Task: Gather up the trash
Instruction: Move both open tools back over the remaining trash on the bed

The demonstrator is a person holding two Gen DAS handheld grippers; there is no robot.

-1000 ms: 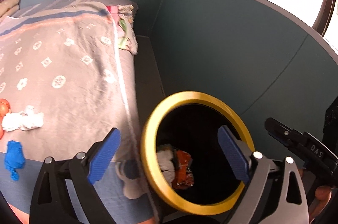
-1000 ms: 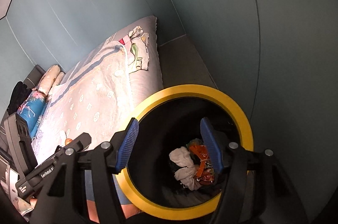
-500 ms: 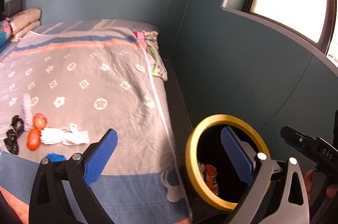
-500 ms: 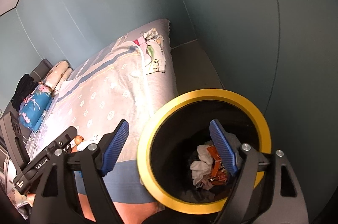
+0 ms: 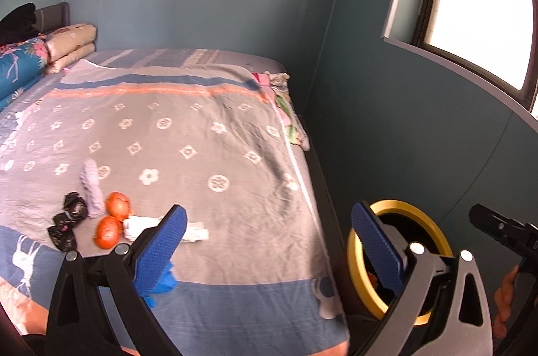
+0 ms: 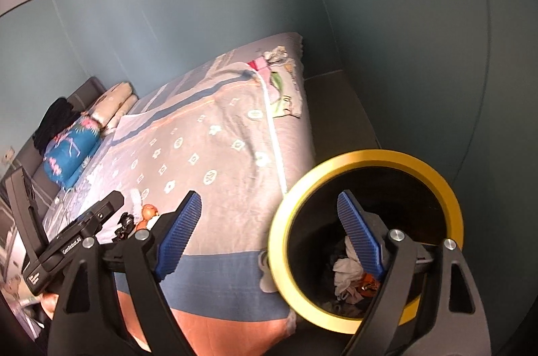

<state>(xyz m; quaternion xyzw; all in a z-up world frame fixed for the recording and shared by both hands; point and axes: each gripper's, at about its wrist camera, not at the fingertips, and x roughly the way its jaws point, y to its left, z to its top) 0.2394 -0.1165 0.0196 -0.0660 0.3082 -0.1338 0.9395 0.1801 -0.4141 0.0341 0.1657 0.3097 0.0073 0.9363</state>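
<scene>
Both grippers angled down over the foot of the bed, nothing held.

The left gripper (image 5: pixel 265 241) tilts downward over the near edge of the bed (image 5: pixel 208 134), its jaws spread wide with nothing between them. The right gripper (image 6: pixel 269 228) also points down, straddling the bed edge and the yellow-rimmed bin (image 6: pixel 450 188) on the floor beside the bed; its jaws are opening and empty. On the blanket near the left gripper lie trash pieces close together: two orange balls (image 5: pixel 112 220), black wrappers (image 5: pixel 67 221), a white tissue (image 5: pixel 141 226) and a blue scrap (image 5: pixel 161 283) partly behind the blue pad. White crumpled paper (image 6: pixel 346 272) and orange wrappers sit in the bin.
</scene>
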